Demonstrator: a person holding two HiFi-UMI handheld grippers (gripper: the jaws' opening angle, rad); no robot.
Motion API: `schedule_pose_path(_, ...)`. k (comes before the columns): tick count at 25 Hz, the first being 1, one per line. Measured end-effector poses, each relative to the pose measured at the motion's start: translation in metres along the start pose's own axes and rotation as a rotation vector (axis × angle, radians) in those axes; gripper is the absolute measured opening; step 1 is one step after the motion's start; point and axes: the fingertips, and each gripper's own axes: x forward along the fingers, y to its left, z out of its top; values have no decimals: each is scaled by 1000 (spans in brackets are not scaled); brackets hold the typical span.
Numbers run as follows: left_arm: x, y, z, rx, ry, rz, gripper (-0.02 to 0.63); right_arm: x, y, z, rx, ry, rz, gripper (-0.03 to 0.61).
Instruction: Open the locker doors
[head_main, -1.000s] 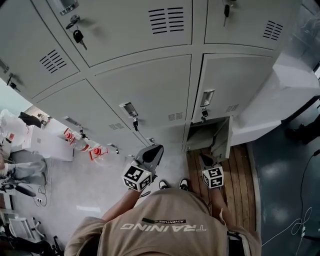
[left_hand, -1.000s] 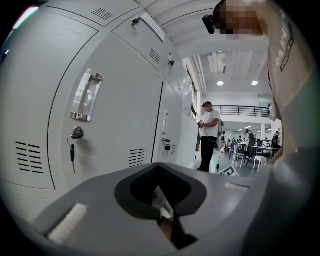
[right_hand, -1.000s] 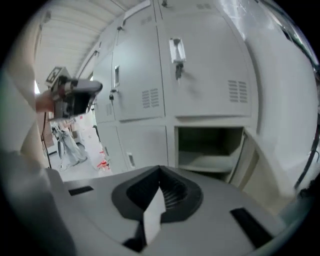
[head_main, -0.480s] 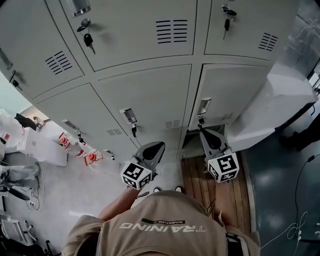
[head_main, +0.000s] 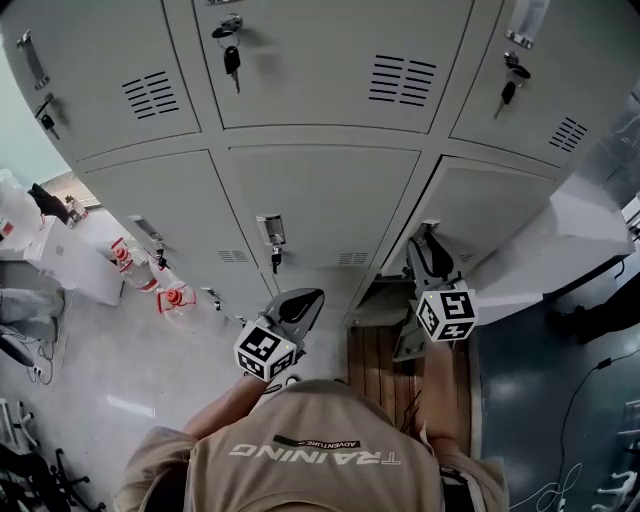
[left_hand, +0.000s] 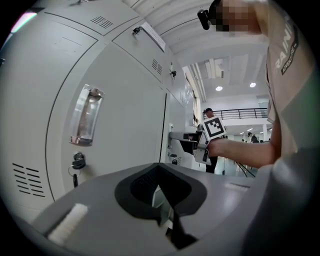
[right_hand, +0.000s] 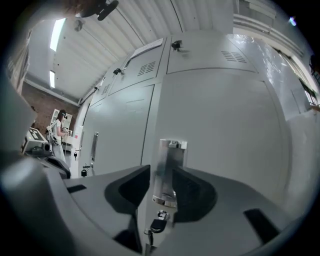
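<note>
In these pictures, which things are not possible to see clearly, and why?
Right gripper view: key below the handle, half covered by the jaws.
Head view: that locker's inside, hidden by its door and the right gripper.
Head view: top lockers, cut off by the upper edge.
Right gripper view: distant person, too small.

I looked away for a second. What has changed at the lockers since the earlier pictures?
The right gripper rose to the middle-row door handle and closed its jaws on it; that locker door now seems slightly ajar. The left gripper stayed low, shut and empty.
</note>
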Motion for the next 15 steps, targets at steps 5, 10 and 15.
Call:
schedule_pose_path(5, -14, 22, -9, -27, 10, 59, 6, 18, 10, -6, 15, 19, 36, 109)
schedule_pose_path(10, -19, 30, -19, -53, 26, 70, 6, 15, 10, -6, 37, 26, -3, 114)
schedule_pose_path(15, -12, 24, -26, -64, 45, 26, 6, -16, 17, -6, 9, 51, -47, 112)
